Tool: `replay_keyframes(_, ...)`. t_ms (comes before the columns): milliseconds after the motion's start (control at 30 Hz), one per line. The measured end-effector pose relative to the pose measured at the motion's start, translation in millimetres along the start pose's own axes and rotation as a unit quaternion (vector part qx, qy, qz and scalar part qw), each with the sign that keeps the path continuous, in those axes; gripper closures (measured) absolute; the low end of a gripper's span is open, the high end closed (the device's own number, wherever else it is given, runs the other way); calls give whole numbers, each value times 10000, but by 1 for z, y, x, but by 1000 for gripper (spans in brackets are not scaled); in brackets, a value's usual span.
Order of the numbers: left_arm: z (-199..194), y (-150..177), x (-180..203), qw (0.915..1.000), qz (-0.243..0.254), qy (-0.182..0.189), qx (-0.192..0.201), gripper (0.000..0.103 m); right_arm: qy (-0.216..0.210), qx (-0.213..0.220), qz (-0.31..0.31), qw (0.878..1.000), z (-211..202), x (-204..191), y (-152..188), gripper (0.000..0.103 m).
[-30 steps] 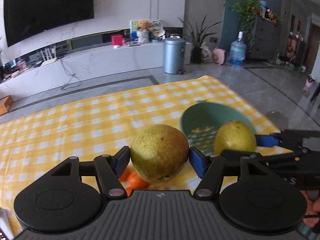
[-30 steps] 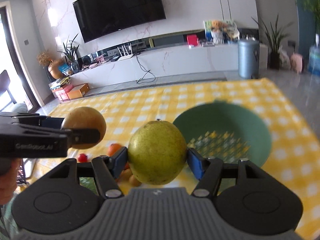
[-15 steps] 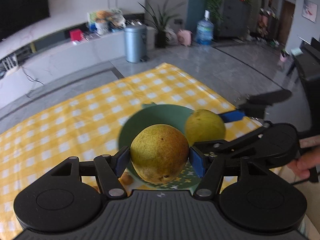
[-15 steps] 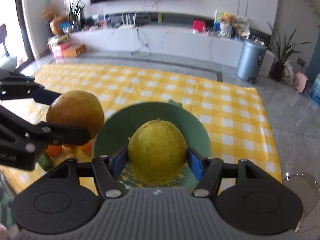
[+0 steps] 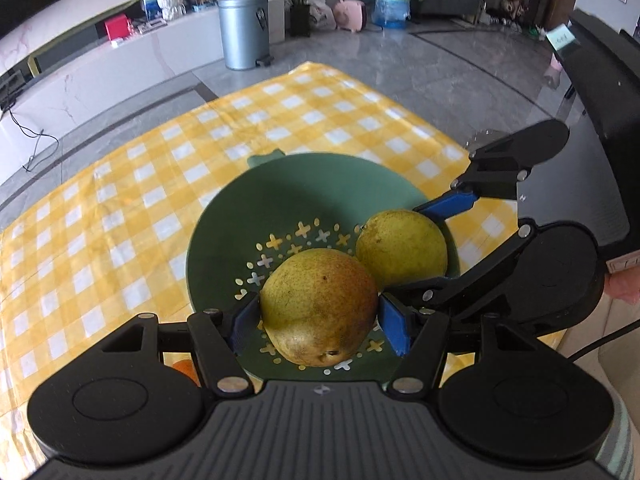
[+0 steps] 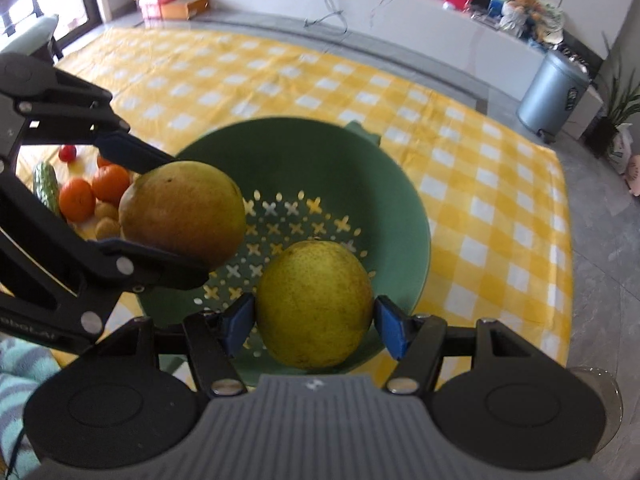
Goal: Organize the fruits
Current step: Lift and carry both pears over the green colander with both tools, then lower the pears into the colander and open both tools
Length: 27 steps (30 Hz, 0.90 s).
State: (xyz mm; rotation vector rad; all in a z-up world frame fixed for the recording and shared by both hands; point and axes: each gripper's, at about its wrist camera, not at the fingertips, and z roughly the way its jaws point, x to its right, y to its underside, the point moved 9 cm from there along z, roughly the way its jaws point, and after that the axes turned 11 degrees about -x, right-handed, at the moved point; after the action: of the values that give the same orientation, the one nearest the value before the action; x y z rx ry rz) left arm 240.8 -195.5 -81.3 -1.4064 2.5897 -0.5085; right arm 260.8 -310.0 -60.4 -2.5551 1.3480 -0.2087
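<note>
Left wrist view: your left gripper (image 5: 318, 320) is clamped on the blushed pear (image 5: 319, 306), one blue pad on each flank. The pear hangs over the near half of the green colander (image 5: 224, 216), above its perforated floor; I cannot tell whether it touches the floor. Its long axis runs roughly fore and aft from the claw, with the blossom end, marked by a dark spot, low and toward the camera. The narrow end points away. Ahead and to the right of that claw, your right gripper (image 5: 436, 240) enters from the right, pinching the green pear (image 5: 402, 246), just beside the first and over the colander's right side. That pear's stem end faces left, toward the bowl's middle. A mandarin (image 5: 185, 368) shows below the left finger, on the cloth.

Right wrist view: your right gripper (image 6: 314, 316) grips the green pear (image 6: 314, 304) across its width, stem tip up and away from the claw, long axis close to upright in the picture. The colander (image 6: 400, 184) lies directly beneath and ahead. To the left, the left gripper (image 6: 160, 208) holds the blushed pear (image 6: 182, 214) over the bowl's left rim. Further left on the cloth lie two mandarins (image 6: 94, 192), small yellow fruits (image 6: 106, 218), a cucumber (image 6: 44, 184) and a red fruit (image 6: 67, 153).

Judgement: no fruit lies loose in the colander. Both pears are poised for release; the loose pile is yet to be sorted.
</note>
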Motion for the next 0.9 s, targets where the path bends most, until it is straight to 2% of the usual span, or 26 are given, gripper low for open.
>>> replay_keyframes(233, 17, 3, -6, 9997, -13, 7, -242, 29, -43, -276, -360, 9990, 12, -4, -2, 41)
replay_keyframes(500, 33, 6, -12, 9986, -95, -85, -521, 29, -51, -490, -447, 9978, 26, -6, -4, 41)
replay_keyframes(900, 39, 7, -11, 9979, 105, -271, -578, 29, 2, -745, -649, 9951, 35, -14, -9, 41)
